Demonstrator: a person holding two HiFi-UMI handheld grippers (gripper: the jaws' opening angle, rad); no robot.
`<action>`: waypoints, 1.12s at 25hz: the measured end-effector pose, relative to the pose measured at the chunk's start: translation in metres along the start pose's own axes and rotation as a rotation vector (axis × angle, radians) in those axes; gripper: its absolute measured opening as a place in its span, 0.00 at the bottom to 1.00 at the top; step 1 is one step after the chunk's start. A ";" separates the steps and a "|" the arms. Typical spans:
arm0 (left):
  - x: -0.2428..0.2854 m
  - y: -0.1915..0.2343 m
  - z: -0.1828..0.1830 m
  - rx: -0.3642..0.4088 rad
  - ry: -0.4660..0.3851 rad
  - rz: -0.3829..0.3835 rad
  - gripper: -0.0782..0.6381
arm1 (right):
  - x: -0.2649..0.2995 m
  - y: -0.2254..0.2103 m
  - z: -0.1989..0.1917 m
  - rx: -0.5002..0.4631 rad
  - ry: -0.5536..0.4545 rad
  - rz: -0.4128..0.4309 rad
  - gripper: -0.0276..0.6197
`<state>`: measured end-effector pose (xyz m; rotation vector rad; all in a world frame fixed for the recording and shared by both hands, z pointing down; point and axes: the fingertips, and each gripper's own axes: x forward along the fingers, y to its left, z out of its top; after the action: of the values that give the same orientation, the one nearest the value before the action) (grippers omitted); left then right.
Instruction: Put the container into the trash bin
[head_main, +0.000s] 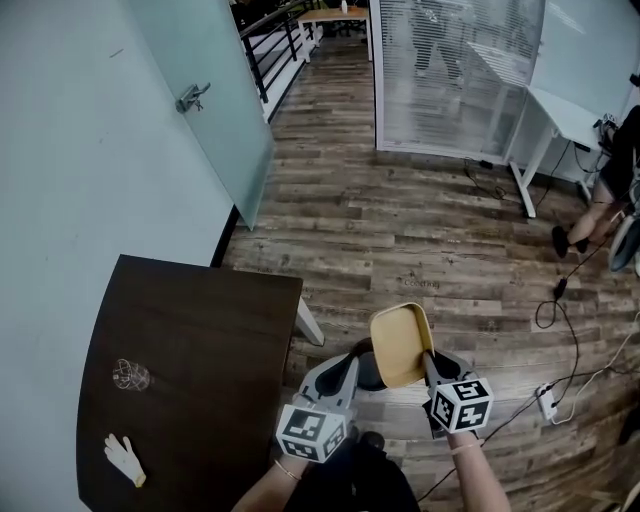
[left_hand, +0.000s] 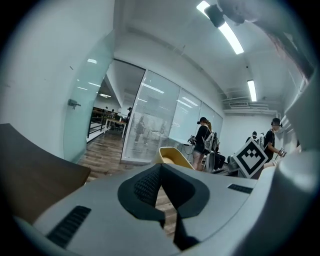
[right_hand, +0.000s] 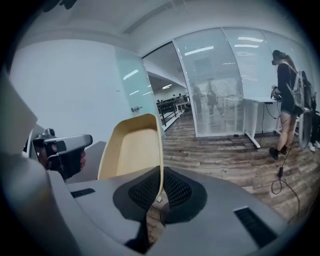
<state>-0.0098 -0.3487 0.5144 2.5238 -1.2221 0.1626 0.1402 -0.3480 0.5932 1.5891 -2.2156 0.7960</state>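
**A:** What has the right gripper got?

**B:** Its jaws are pinched narrow on the thin side wall of the tan container, which stands up from them at lower centre of the head view. The left gripper is closed on nothing.

**A:** How will the container handle?

**B:** I'd judge it light and fairly stiff. The wall looks thin and smooth, so it may pivot or slip. Keeping the hold on the rim seems right.

**A:** Anything inside?

**B:** It looks empty. The dark round shape just below it may be the trash bin, but I can't see into it.
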 end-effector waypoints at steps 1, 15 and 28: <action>0.005 0.006 -0.006 -0.002 0.005 0.004 0.13 | 0.011 0.000 -0.005 -0.006 0.013 0.001 0.07; 0.089 0.065 -0.131 -0.059 0.063 0.027 0.13 | 0.149 -0.050 -0.125 -0.036 0.168 -0.007 0.08; 0.151 0.110 -0.252 -0.136 0.087 0.039 0.13 | 0.266 -0.099 -0.267 -0.078 0.350 -0.040 0.10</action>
<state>0.0090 -0.4380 0.8149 2.3532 -1.2062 0.1898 0.1216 -0.4174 0.9761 1.3363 -1.9350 0.8882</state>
